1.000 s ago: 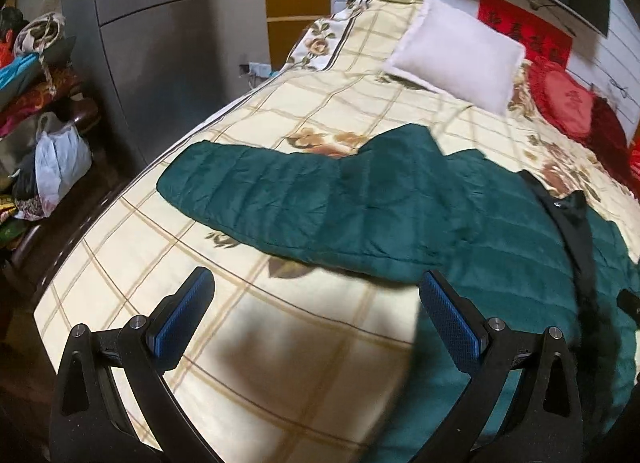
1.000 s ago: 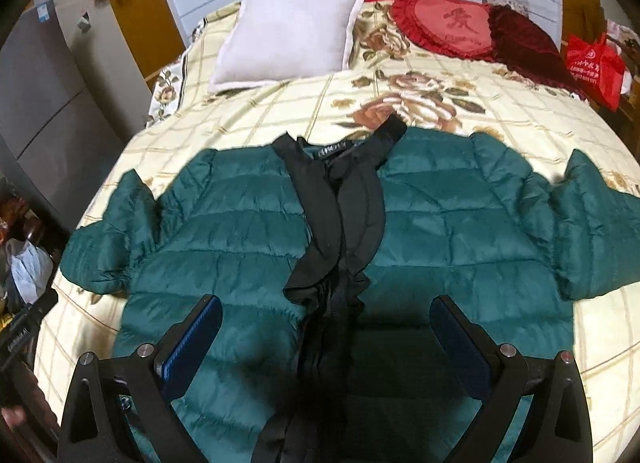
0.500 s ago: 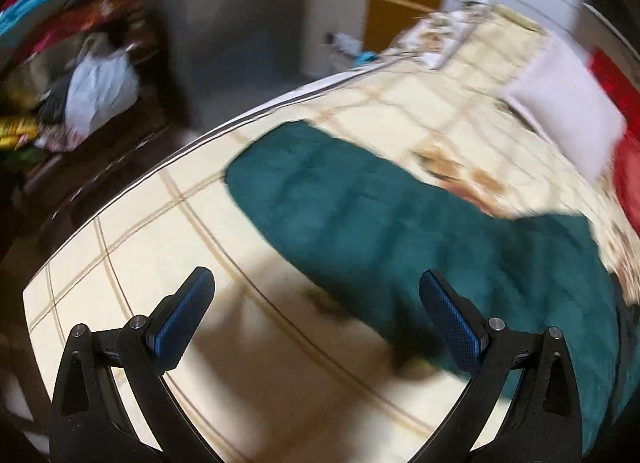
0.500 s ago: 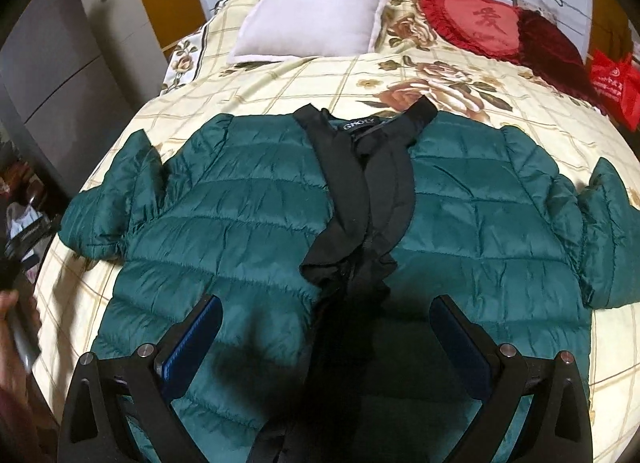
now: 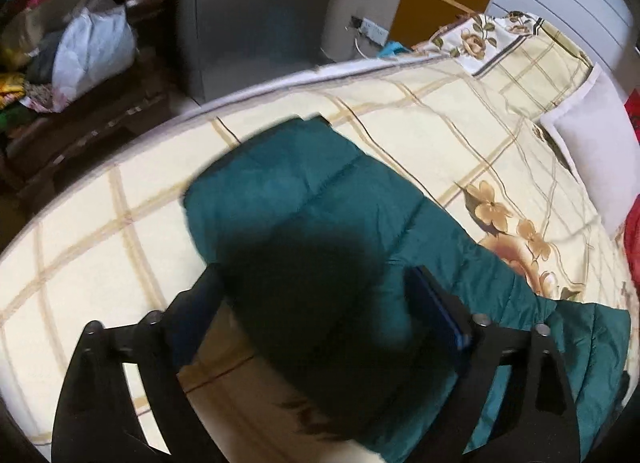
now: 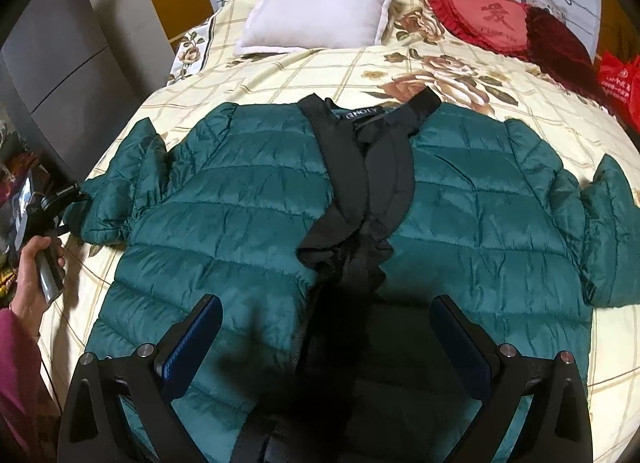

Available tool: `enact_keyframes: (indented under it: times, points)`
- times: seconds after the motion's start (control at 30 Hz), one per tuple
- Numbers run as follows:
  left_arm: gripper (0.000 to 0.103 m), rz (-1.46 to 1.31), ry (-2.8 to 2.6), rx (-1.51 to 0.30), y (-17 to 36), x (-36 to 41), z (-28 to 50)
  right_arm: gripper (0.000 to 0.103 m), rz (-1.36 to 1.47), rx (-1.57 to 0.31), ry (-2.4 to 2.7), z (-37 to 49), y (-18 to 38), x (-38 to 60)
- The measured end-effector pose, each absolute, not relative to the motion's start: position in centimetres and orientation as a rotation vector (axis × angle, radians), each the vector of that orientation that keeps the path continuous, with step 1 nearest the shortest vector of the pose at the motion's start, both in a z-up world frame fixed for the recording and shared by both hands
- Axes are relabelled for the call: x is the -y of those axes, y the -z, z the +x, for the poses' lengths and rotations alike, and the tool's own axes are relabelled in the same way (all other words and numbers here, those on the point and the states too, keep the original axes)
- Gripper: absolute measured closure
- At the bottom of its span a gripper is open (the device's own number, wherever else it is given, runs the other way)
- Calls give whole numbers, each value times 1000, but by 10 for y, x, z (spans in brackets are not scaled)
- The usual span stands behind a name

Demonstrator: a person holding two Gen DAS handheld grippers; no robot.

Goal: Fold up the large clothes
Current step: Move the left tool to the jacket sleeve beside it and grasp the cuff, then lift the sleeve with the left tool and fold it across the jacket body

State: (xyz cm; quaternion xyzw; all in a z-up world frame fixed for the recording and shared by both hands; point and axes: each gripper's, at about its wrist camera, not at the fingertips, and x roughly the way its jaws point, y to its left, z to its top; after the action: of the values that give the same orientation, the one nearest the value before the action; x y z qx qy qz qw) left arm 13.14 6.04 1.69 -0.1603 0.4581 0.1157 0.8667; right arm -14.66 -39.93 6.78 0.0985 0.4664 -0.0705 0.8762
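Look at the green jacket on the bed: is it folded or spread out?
Spread out. The jacket lies flat, front up, on the bed, both sleeves out to the sides. The left gripper straddles one sleeve, jaws open.

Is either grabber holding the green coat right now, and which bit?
Nothing is held yet. The left gripper is open, its fingers either side of the green jacket's sleeve near the cuff. The right gripper is open above the jacket's front.

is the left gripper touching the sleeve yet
Cannot tell. In the left wrist view the open left gripper straddles the sleeve, but blur and shadow hide any contact.
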Motion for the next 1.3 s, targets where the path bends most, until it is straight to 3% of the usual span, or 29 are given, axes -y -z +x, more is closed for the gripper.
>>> enact_keyframes:
  times: [0.03,0.1,0.17,0.27,0.6,0.9,1.3]
  points:
    - [15,-333,-244,-947,-17,-60,133,0,210,-976,149,-147,-67,401]
    - [34,-323,-232,-922,-18,-58,133,0,221,-982,150,-148,-64,402]
    - [64,-306,-219,-921,-19,-57,136,0,229,-990,149,-149,-62,403]
    - [86,-345,-152,-925,-23,-59,137,0,234,-995,151,-150,-60,404]
    - [91,-341,43,-815,-82,-29,88,0,233,-969,160,-160,-72,405]
    - [91,-190,298,-725,-150,72,16,0,260,-941,185,-175,-83,418]
    - [91,-8,561,-798,-133,229,-45,0,321,-902,263,-207,-94,464]
